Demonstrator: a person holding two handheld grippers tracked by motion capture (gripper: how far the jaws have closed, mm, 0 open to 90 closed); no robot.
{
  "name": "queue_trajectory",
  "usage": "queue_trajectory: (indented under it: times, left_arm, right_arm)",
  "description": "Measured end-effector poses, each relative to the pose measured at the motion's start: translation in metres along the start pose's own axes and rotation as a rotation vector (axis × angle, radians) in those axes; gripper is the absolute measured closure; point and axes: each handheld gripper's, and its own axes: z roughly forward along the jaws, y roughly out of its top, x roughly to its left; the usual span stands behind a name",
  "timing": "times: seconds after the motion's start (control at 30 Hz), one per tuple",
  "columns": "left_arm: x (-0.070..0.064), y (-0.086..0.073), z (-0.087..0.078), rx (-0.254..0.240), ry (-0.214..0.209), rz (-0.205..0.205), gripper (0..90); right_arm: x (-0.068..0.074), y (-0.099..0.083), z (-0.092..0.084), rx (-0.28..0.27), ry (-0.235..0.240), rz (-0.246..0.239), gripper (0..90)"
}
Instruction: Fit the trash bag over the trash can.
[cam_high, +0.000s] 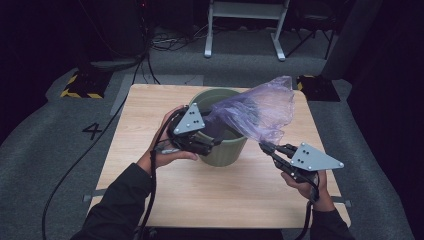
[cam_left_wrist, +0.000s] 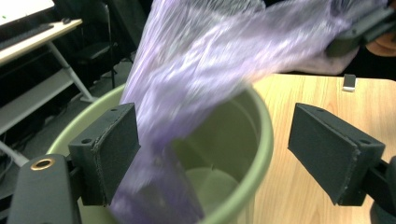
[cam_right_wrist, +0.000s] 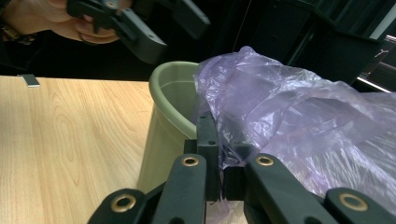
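Bag (cam_high: 257, 112) half in bin (cam_high: 220, 150), mid-worktop (cam_high: 150, 190). Right tongs (cam_high: 264, 145) pinch bag edge; left tongs (cam_left_wrist: 215, 154) wide, straddling bin rim, bag loose between. Risk: right pull drags bag out or tips bin, since left holds nothing.

Bin (cam_high: 222, 150) mid-table (cam_high: 150, 200), bag (cam_high: 260, 112) partly in it, spilling right

This looks like a lab for recording. Dark walls stand all around, a grey carpet (cam_high: 50, 135) has a number 4 (cam_high: 93, 130) and yellow-black tape (cam_high: 80, 92), and cables (cam_high: 170, 42) lie about.
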Motion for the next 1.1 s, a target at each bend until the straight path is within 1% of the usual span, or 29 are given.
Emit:
queue_trajectory:
  times: [0.03,0.07,0.1,0.17,0.23,0.27,0.3,0.33,0.37,0.4,0.43,0.47,0.5,0.53,0.6,0.7,0.77,0.83,1.0,1.1]
  left_arm:
    - [-0.001,0.004,0.004,0.001,0.003,0.013,16.0]
    - [-0.003,0.008,0.011,0.012,0.011,0.036,16.7]
    - [-0.003,0.01,0.014,0.024,0.019,0.048,17.9]
    - [-0.004,0.014,0.025,0.057,0.026,0.059,20.9]
    - [-0.004,0.015,0.032,0.077,0.034,0.066,27.5]
    - [-0.003,0.015,0.036,0.093,0.057,0.07,31.8]
    - [-0.002,0.015,0.038,0.101,0.068,0.067,38.2]
    - [-0.002,0.014,0.039,0.102,0.062,0.058,40.4]
    - [0.0,0.013,0.039,0.095,0.044,0.05,45.7]
    - [0.001,0.012,0.04,0.092,0.041,0.04,53.9]
    - [0.001,0.011,0.04,0.097,0.042,0.039,56.6]
    - [0.001,0.011,0.04,0.101,0.035,0.05,62.2]
    - [0.001,0.01,0.04,0.102,0.039,0.058,66.9]
    - [0.0,0.01,0.039,0.103,0.039,0.064,69.6]
    - [-0.001,0.01,0.038,0.104,0.034,0.08,79.0]
    - [-0.003,0.008,0.033,0.093,0.04,0.094,87.1]
    - [-0.003,0.004,0.028,0.087,0.039,0.095,89.0]
    - [-0.003,-0.001,0.022,0.081,0.046,0.093,89.4]
    - [0.002,-0.015,0.005,0.054,0.062,0.049,89.4]
    - [0.004,-0.023,-0.005,0.033,0.07,0.024,89.4]
  right_arm:
    - [0.0,0.001,0.001,0.002,0.003,-0.003,88.7]
    - [0.001,0.002,0.001,0.002,0.007,-0.006,88.6]
    - [0.002,0.003,0.001,0.002,0.011,-0.011,88.6]
    - [0.003,0.004,0.001,0.003,0.014,-0.019,88.5]
    - [0.003,0.005,0.001,0.001,0.019,-0.021,88.4]
    - [0.003,0.005,0.0,0.0,0.02,-0.022,88.4]
    - [0.004,0.004,0.0,-0.004,0.023,-0.017,88.4]
    - [0.004,0.004,-0.001,-0.005,0.025,-0.017,88.4]
    - [0.004,0.004,-0.001,-0.005,0.024,-0.015,88.4]
    - [0.004,0.003,-0.001,-0.006,0.025,-0.015,88.4]
    - [0.005,0.003,-0.001,-0.005,0.027,-0.013,88.4]
    - [0.005,0.003,-0.001,-0.006,0.029,-0.014,88.3]
    - [0.006,0.003,-0.001,-0.005,0.029,-0.016,88.3]
    - [0.006,0.003,-0.001,-0.005,0.029,-0.016,88.3]
    - [0.007,0.004,-0.001,-0.008,0.032,-0.017,87.9]
    - [0.009,0.005,-0.001,-0.016,0.032,-0.017,85.8]
    - [0.01,0.005,-0.001,-0.017,0.034,-0.017,84.9]
    - [0.011,0.005,-0.001,-0.015,0.034,-0.017,81.1]
    - [0.011,0.0,-0.003,-0.009,0.028,0.018,65.3]
    - [0.009,-0.003,-0.005,-0.004,0.021,0.035,59.1]
